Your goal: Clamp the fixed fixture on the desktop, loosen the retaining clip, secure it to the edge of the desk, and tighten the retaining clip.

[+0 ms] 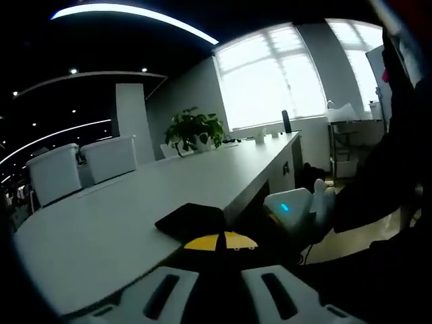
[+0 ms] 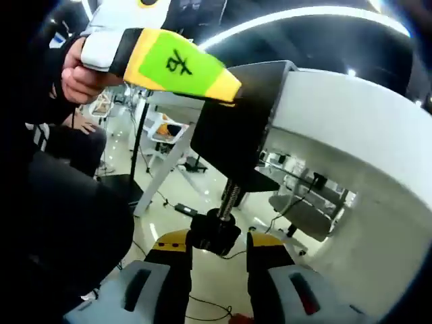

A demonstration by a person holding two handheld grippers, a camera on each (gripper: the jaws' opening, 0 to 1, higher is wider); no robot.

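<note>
Fixture astride desk edge (screw seemingly pointing floorward).

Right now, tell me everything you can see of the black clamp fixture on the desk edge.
The black clamp fixture is a matte, C-shaped bracket hooked over the white desk's edge. A threaded screw runs down to a black knob, which sits between the right tongs. The left tongs, green and yellow, hold its upper side.

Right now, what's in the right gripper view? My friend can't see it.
A black clamp sits on the white desk's edge, its screw pointing down. The right gripper has its jaws on either side of the screw's knob, while the left gripper holds the clamp's top.
</note>
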